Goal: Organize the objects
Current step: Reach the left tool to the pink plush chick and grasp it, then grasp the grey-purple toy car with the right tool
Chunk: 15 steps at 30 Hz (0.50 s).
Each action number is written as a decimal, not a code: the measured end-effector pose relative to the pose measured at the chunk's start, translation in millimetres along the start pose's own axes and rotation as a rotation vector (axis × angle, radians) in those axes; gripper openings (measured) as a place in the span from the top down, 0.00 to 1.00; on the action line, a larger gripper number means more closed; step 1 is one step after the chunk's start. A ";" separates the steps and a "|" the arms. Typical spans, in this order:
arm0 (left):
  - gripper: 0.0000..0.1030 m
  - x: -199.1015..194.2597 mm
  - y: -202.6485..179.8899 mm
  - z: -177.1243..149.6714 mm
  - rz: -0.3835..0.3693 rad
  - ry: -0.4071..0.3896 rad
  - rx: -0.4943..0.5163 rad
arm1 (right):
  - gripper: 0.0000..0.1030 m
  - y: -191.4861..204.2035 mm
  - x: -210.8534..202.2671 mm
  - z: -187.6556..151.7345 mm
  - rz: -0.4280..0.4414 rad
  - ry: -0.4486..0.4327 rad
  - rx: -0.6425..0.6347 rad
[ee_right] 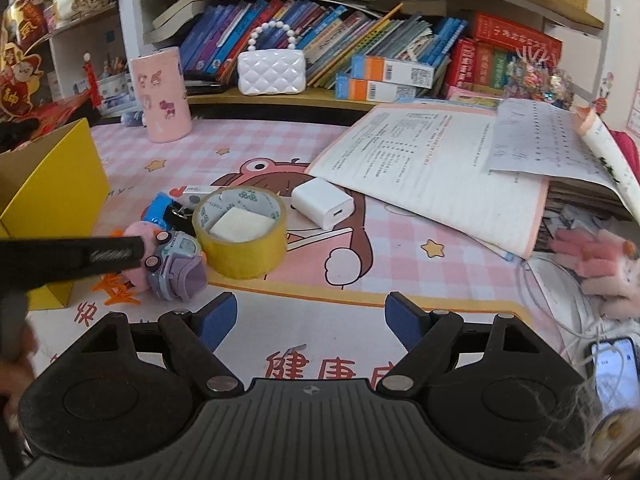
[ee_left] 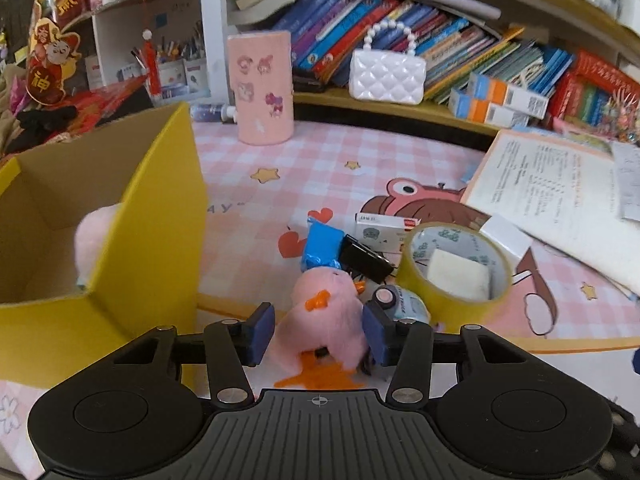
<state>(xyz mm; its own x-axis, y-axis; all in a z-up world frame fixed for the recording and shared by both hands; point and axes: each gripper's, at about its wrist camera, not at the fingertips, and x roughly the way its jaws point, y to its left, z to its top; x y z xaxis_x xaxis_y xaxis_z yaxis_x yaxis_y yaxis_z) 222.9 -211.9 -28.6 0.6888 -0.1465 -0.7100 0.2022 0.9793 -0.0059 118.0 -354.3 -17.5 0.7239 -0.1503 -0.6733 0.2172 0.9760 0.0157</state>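
Big yellow box (ee_left: 120, 240) sits at the worktop's left, open-topped — tape roll (ee_left: 456, 268) nearby. Left gripper (ee_left: 318, 334) has its pads around the pink plush duck (ee_left: 324, 312) (left pad looks barely touching), so it may slip — or drag the toy car (ee_left: 400, 304) along. Right gripper (ee_right: 310, 322) gapes wide, empty.

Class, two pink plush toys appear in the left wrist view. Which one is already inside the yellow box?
The blurred pink plush behind the yellow box wall is inside. The other, the pink plush with orange feet, sits on the desk mat between the left gripper fingers.
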 end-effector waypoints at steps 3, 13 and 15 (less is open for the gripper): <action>0.53 9.9 -1.0 2.8 -0.015 0.007 -0.007 | 0.22 -0.4 3.1 1.7 0.021 -0.004 -0.019; 0.50 33.5 16.3 3.2 -0.051 0.089 -0.075 | 0.22 -2.9 11.5 2.2 0.051 0.023 -0.025; 0.52 28.0 14.3 0.4 -0.053 0.082 -0.045 | 0.22 -1.8 12.5 2.0 0.055 0.026 -0.028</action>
<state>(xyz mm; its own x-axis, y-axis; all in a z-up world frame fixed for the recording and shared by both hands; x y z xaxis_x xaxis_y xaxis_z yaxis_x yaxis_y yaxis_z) 245.4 -202.0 -48.3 0.6183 -0.1878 -0.7632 0.2038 0.9761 -0.0751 128.0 -358.3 -24.5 0.7167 -0.0923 -0.6912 0.1589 0.9868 0.0329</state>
